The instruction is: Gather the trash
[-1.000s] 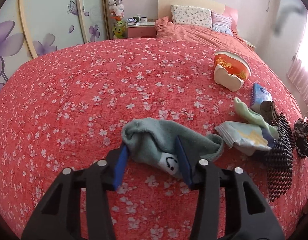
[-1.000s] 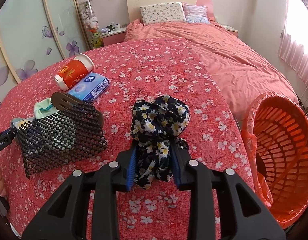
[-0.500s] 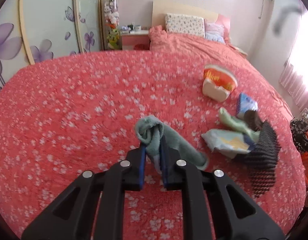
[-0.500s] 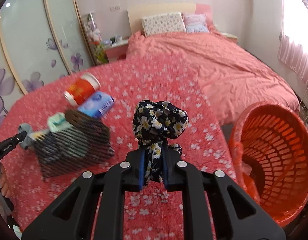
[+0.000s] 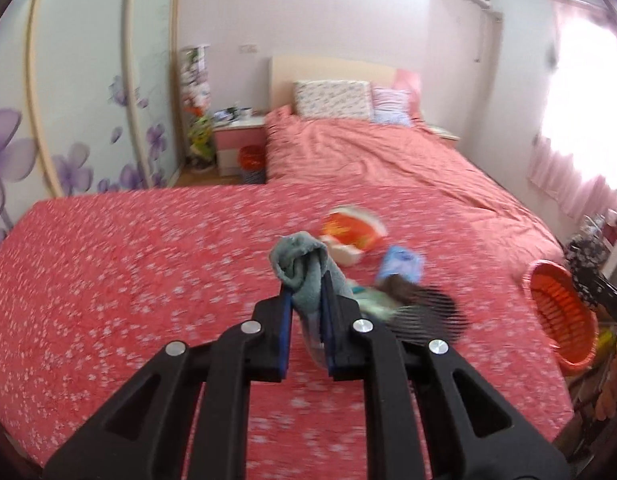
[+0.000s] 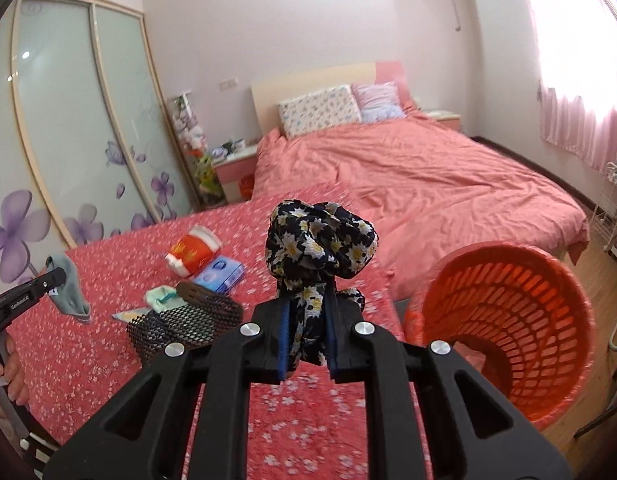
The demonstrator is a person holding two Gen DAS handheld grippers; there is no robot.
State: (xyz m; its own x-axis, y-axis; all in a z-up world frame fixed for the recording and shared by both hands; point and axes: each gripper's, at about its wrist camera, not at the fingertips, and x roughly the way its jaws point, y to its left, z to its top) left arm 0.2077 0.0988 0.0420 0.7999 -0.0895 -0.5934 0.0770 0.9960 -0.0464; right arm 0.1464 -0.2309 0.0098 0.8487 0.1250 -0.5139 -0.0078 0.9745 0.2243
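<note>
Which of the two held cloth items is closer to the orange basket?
The black floral cloth in the right gripper; the grey-green sock hangs far left of the orange basket.

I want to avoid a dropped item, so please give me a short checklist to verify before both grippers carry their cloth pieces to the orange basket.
1. Left gripper shut on the grey-green sock: ok, sock is clear of the bed.
2. Right gripper shut on the floral cloth: ok, bundle sits between the fingers.
3. Orange basket mouth open toward the right gripper: ok.
4. Basket standing stable: cannot tell, it appears tilted beside the bed.
5. Sock's hanging end free of the black mesh bag: ok in the right wrist view.
6. Remaining items, the cup and tissue pack, on the floral bedspread: not ok, uncollected.
</note>
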